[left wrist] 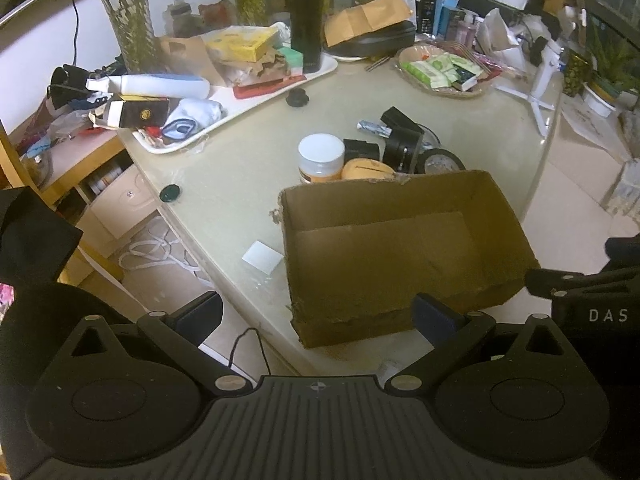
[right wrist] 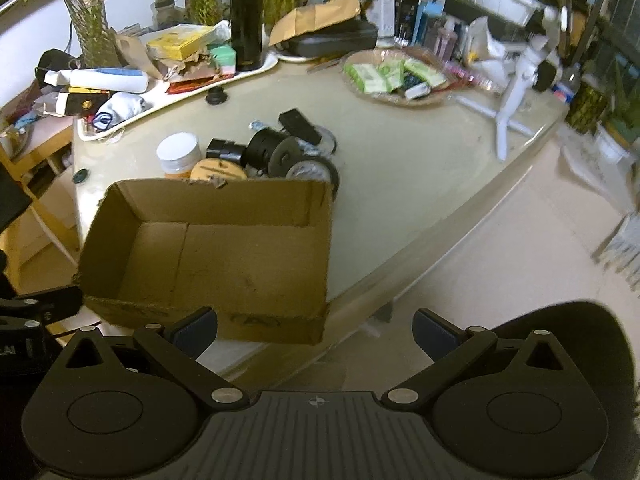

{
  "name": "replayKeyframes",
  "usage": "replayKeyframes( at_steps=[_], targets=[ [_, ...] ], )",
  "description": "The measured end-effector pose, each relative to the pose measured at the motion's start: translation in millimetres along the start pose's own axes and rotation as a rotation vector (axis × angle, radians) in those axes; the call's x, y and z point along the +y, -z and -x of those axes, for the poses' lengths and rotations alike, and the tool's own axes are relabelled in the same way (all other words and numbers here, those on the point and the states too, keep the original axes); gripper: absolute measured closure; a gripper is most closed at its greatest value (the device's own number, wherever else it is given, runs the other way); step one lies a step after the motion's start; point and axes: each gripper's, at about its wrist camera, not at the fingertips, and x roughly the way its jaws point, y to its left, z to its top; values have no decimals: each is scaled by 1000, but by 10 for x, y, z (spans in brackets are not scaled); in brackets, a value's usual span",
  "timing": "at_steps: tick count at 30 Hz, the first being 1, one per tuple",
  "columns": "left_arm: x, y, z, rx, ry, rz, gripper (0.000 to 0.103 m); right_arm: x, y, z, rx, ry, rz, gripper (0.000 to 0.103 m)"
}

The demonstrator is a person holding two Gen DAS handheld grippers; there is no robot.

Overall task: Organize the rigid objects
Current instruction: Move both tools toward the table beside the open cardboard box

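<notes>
An open, empty cardboard box (left wrist: 400, 248) (right wrist: 216, 252) sits at the table's near edge. Just behind it lies a cluster of rigid objects: a white-lidded jar (left wrist: 321, 158) (right wrist: 178, 154), a round wooden piece (left wrist: 366, 169) (right wrist: 218, 169), black blocks and cylinders (left wrist: 402, 142) (right wrist: 272, 152) and a roll of black tape (left wrist: 440, 160) (right wrist: 316, 168). My left gripper (left wrist: 316, 316) hangs open before the box's near wall, holding nothing. Off the box's near right corner my right gripper (right wrist: 316, 330) is open and empty too; it also shows at the right edge of the left wrist view.
A white tray (left wrist: 224, 120) of clutter fills the back left, with a tall black flask (left wrist: 306, 16) (right wrist: 246, 16). A basket of packets (left wrist: 444, 70) (right wrist: 394, 76) and a white tripod stand (left wrist: 540, 76) (right wrist: 516, 80) are at the back right. A small dark lid (left wrist: 170, 193) lies near the left edge.
</notes>
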Motion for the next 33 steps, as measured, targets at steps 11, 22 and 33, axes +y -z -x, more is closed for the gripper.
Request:
replayKeyframes(
  at_steps=[11, 22, 33],
  targets=[
    [96, -177, 32, -29, -11, -5, 0, -144, -116, 4, -28, 39, -24, 0],
    [168, -284, -13, -31, 25, -1, 0, -224, -152, -116, -15, -25, -5, 0],
    [141, -429, -151, -18, 27, -40, 0, -318, -230, -219, -15, -124, -31, 0]
  ],
)
